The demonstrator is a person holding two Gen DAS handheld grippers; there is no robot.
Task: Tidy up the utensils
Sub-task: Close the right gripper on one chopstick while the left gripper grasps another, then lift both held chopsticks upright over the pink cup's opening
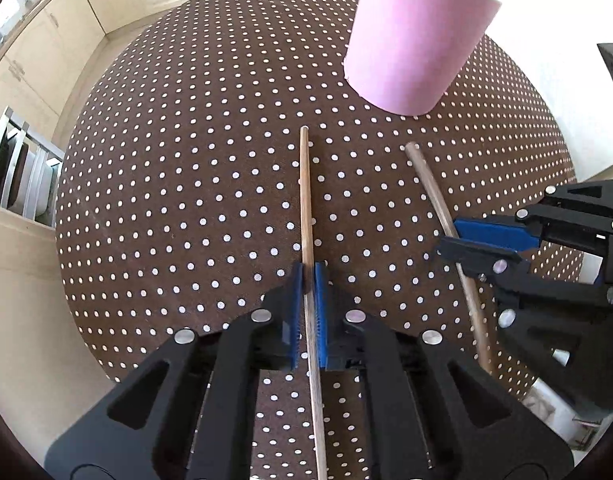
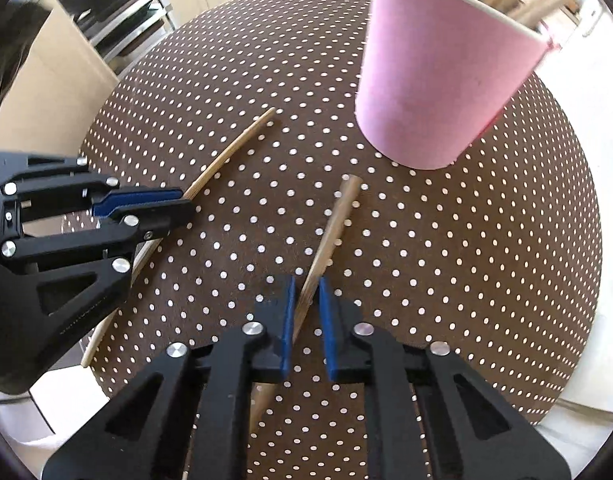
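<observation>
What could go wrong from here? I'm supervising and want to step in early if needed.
1. Each claw, left and right, pinches its chopstick near mid-length, so the left chopstick or right chopstick may swing or slip when lifted.
2. The pink cup already holds several sticks; a long chopstick could catch on them or tip the cup.
3. The claws sit close together and might collide on the way to the cup.

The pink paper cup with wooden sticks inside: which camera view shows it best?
The right wrist view: the pink paper cup shows its rim and the wooden sticks fanning out. The left wrist view cuts the cup at the top, showing only stick stubs.
</observation>
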